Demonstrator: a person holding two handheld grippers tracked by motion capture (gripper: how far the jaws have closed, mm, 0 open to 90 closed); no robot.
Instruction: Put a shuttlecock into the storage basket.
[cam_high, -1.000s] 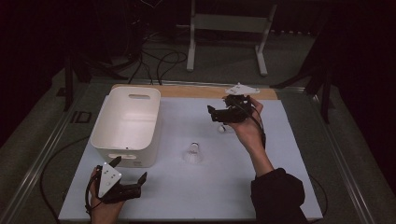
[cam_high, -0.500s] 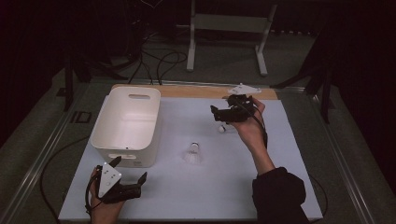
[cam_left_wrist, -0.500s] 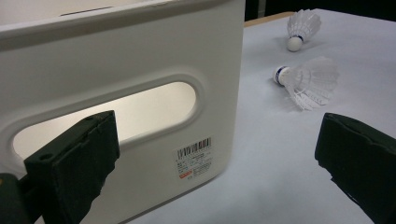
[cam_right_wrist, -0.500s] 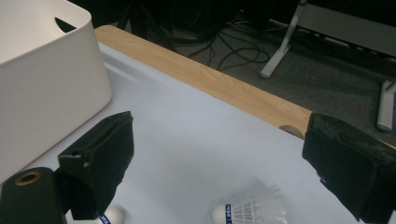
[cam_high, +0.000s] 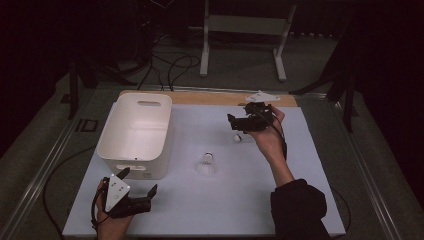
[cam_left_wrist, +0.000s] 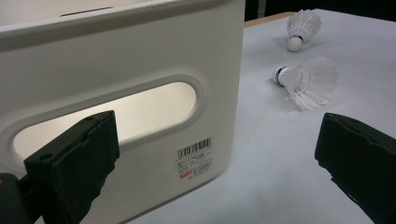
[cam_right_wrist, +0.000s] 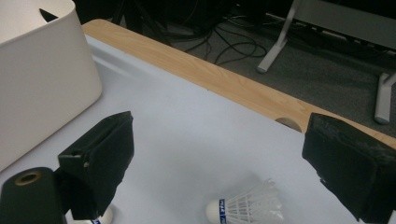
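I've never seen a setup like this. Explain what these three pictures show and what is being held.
No robot arm here: a person holds a hand-held two-jaw gripper in each hand. The high view looks down on the table. The left gripper rests near the white plastic bin; the right gripper hovers above the far shuttlecock. A near shuttlecock lies mid-table. The other two pictures come from cameras riding on each gripper, looking between its black jaws. Both grippers are open and hold nothing.
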